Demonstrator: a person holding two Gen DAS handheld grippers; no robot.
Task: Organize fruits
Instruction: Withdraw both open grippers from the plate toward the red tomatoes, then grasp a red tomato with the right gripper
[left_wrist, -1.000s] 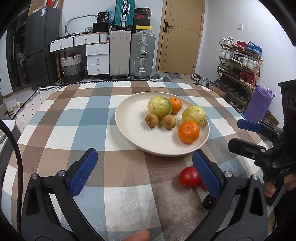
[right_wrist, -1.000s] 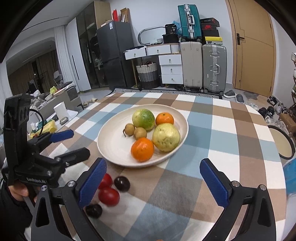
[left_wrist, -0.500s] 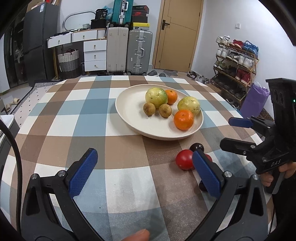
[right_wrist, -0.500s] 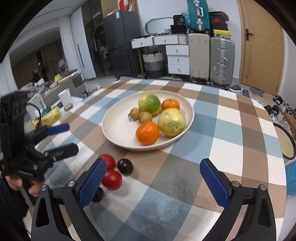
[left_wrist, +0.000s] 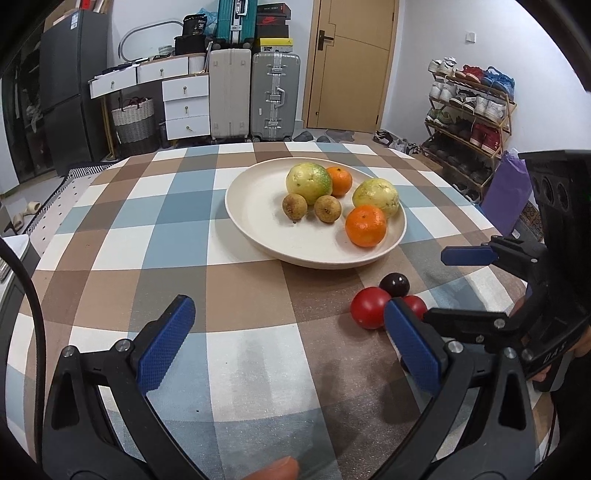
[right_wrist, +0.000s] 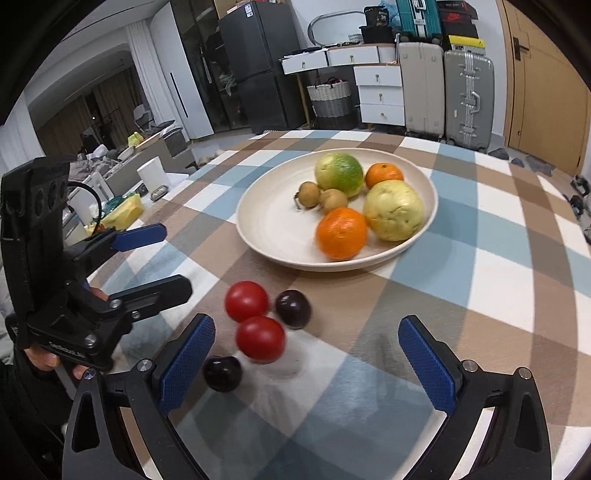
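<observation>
A cream plate (left_wrist: 258, 229) (right_wrist: 266, 229) on the checked tablecloth holds two green-yellow guavas, two oranges (left_wrist: 365, 225) and two small brown fruits. In front of it lie two red tomatoes (right_wrist: 246, 301) (right_wrist: 260, 338) and two dark plums (right_wrist: 293, 308) (right_wrist: 222, 373); the left wrist view shows a tomato (left_wrist: 369, 308) and a plum (left_wrist: 394, 284). My left gripper (left_wrist: 288, 347) is open and empty, left of these. My right gripper (right_wrist: 306, 365) is open and empty, just before them; it also shows in the left wrist view (left_wrist: 476, 284).
The table's right edge is close to the right gripper. Suitcases (left_wrist: 273, 96), drawers and a door stand beyond the table, a shoe rack (left_wrist: 469, 110) to the right. A low side table with clutter (right_wrist: 122, 206) lies to the left.
Both grippers have drawn back and lowered toward the loose tomatoes and plums, which now sit nearer in both views. Both stay open. No fruit has moved.
</observation>
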